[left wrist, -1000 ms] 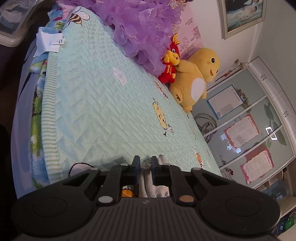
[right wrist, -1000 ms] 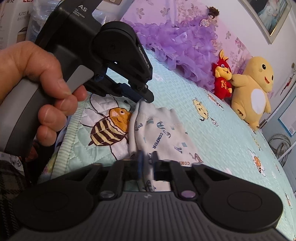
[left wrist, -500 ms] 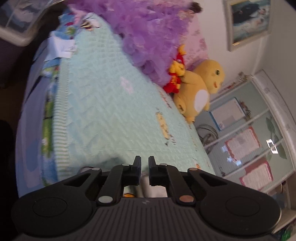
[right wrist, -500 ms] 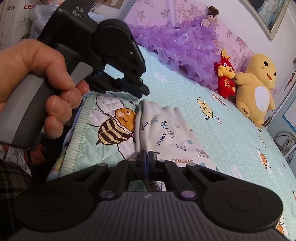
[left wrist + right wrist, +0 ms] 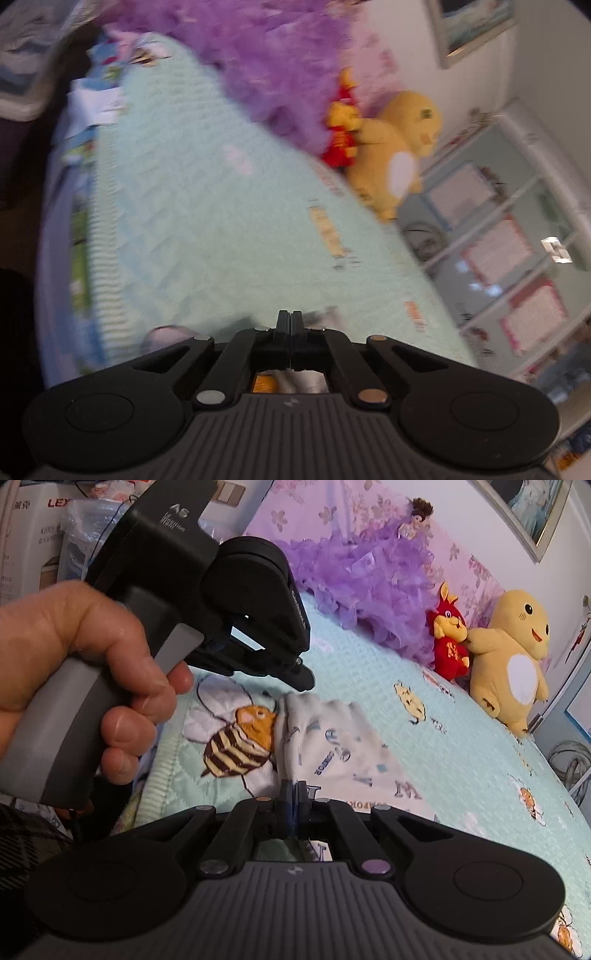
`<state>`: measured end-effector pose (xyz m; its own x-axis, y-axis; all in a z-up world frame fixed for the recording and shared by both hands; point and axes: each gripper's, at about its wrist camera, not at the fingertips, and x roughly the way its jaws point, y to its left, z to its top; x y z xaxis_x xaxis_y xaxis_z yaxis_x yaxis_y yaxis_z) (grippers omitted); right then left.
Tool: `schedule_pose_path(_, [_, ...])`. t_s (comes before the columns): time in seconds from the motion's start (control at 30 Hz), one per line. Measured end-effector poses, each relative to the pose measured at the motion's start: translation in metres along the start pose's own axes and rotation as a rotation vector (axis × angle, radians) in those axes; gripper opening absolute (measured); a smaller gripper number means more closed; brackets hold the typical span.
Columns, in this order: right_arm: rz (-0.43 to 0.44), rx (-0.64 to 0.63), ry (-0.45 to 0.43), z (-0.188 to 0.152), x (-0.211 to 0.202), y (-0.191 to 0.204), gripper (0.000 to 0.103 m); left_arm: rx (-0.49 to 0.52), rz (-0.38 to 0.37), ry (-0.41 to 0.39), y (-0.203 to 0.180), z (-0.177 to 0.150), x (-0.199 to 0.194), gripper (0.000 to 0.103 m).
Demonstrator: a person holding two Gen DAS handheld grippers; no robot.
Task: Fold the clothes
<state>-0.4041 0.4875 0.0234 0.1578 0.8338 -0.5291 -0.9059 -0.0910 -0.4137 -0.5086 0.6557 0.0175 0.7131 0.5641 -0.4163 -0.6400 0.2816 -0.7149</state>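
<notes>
Right wrist view: two tools (image 5: 293, 790) (image 5: 301, 677) each clench one garment (image 5: 332, 746); two plush toys (image 5: 509, 657).

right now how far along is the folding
Early. Done: the white printed garment lies on the bee quilt and both grippers have taken an edge. In hand: the right gripper and the left gripper are each shut on it. Left: every fold; it lies bunched.

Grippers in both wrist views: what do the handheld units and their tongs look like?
Both are matte black, with ribbed housing, two round discs and slim linkage arms. The left tongs have silver and copper pivot pins; the right tongs have silver and purple ones. The left unit's handle is grey, with white lettering on the body above.
</notes>
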Motion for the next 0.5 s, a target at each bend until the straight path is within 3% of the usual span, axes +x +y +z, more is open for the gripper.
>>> schedule_pose_path(0.1, [-0.001,0.005,-0.012,-0.001,-0.004,-0.001,0.003,-0.043,-0.001,-0.017,0.004,0.003,-0.005,0.0])
schedule_pose_path(0.2, [-0.022,0.053,-0.028,-0.001,-0.012,-0.008,0.019,-0.019,-0.021,-0.058,-0.005,0.004,-0.015,0.0])
schedule_pose_path(0.27, [-0.048,0.12,-0.043,-0.004,-0.025,-0.017,0.021,0.03,-0.078,-0.095,-0.02,0.004,-0.024,0.0])
schedule_pose_path(0.37, [-0.055,0.298,-0.04,-0.017,-0.049,-0.04,0.021,0.165,-0.164,-0.088,-0.048,-0.003,-0.027,0.0])
schedule_pose_path(0.43, [-0.039,0.481,-0.035,-0.033,-0.064,-0.061,0.021,0.229,-0.179,-0.024,-0.058,-0.011,-0.018,0.0])
schedule_pose_path(0.5, [0.011,0.715,-0.034,-0.053,-0.072,-0.083,0.021,0.245,-0.13,0.084,-0.057,-0.02,0.001,0.0])
